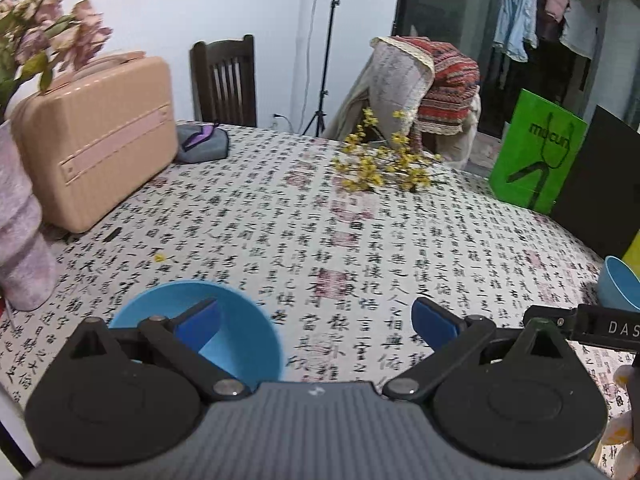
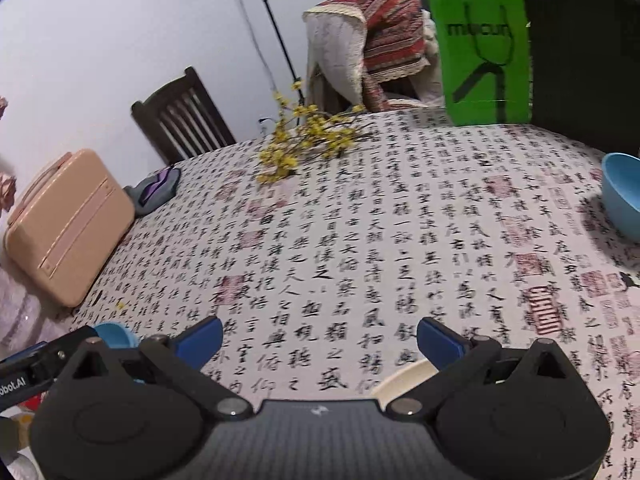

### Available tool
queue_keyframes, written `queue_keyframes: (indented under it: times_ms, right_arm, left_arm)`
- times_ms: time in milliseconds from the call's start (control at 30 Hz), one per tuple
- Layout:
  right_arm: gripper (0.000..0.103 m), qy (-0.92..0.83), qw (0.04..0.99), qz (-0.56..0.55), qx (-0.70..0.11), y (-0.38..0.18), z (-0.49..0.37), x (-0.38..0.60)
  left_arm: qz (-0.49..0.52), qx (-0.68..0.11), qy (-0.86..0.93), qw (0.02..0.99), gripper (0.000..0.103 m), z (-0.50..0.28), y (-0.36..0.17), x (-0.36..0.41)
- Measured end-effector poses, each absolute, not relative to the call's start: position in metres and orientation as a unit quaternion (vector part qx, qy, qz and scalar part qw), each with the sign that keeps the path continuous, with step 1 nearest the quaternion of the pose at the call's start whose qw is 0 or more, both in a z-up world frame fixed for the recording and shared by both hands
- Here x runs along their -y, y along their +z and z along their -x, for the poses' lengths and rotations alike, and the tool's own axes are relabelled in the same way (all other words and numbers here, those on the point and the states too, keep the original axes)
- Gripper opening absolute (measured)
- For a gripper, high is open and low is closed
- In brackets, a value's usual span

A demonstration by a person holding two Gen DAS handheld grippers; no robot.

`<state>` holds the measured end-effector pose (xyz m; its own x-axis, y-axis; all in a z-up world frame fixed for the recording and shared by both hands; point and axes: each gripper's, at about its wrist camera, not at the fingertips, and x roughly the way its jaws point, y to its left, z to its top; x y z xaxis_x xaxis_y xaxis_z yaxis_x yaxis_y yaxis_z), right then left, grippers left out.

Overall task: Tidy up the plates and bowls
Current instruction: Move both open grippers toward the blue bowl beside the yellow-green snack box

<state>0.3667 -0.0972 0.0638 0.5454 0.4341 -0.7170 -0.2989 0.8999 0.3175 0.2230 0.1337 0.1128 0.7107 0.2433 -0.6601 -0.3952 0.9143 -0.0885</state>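
We hold both claws spread, empty: left gripper [image 1: 316, 322] straddles the bowl [image 1: 224, 320] rim (could tip it); right gripper [image 2: 320, 340] idle.

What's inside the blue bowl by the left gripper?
Nothing visible in the blue bowl; its bare inner wall shows. The left gripper, open, has one finger in front, hiding the bowl's bottom.

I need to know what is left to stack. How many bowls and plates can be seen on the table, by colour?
Blue bowls: 2, one near the left tool, one far right.
Cream plate or dish: 1, partly hidden under the right tool.
Total: 3
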Motion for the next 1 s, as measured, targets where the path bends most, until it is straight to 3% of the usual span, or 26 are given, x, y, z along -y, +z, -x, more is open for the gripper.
queue_keyframes:
  times_ms: [1000]
  right_arm:
    - [0.103,0.11,0.895,-0.124,-0.414,0.063,-0.371,0.237]
  left_arm:
    - [0.079,-0.347,0.083,0.931,0.103,-0.279,0.112,-0.023]
